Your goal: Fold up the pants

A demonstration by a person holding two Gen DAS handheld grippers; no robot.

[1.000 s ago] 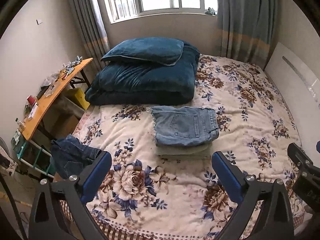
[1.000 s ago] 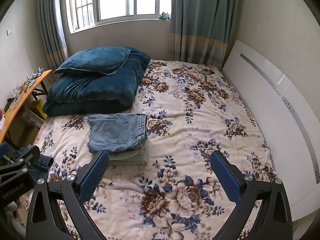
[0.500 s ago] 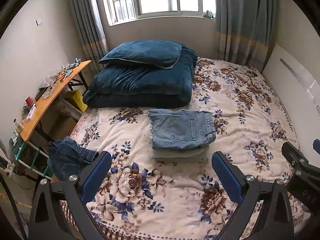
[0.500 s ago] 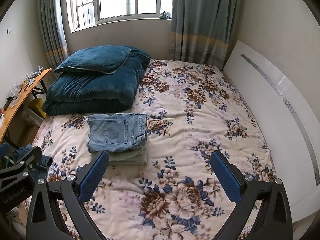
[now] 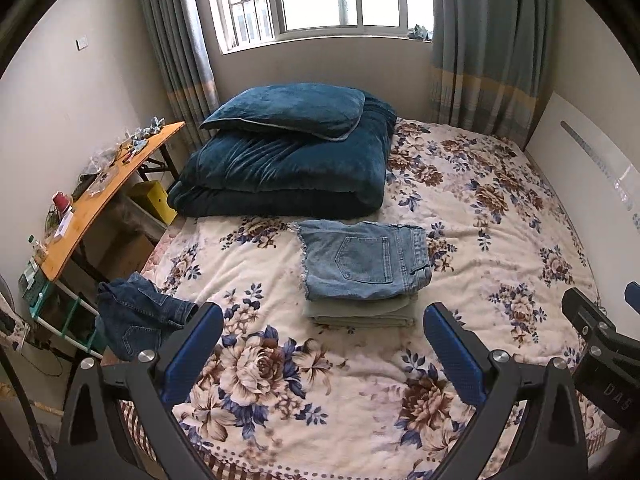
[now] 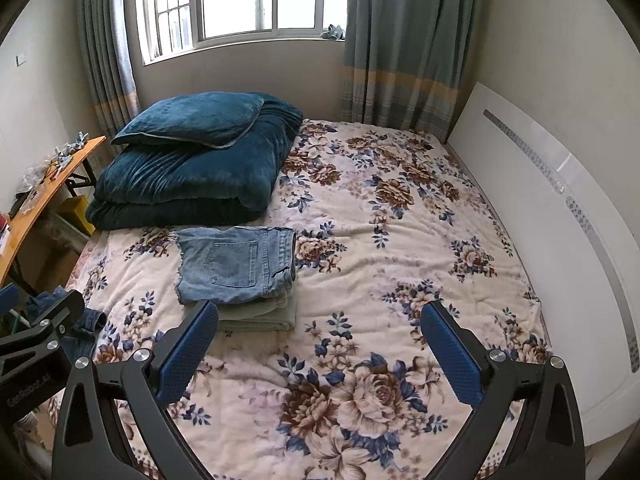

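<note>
Folded light blue jeans (image 5: 364,262) lie on top of a folded pale green garment (image 5: 360,314) on the floral bed (image 5: 500,240); the stack also shows in the right wrist view (image 6: 236,266). Crumpled dark blue jeans (image 5: 138,314) hang at the bed's near left corner, partly hidden in the right wrist view (image 6: 86,322). My left gripper (image 5: 322,338) is open and empty, held above the near bed edge, short of the stack. My right gripper (image 6: 320,338) is open and empty, to the right of the stack.
A folded dark teal duvet with a pillow (image 5: 288,160) lies at the bed's far left. An orange side table (image 5: 100,196) with clutter stands left of the bed. A white headboard (image 6: 560,240) runs along the right. A window and curtains are behind.
Both grippers have drawn back and risen slightly, so the bed and the stack look a little farther away. Both stay open and empty. The clothes have not moved.
</note>
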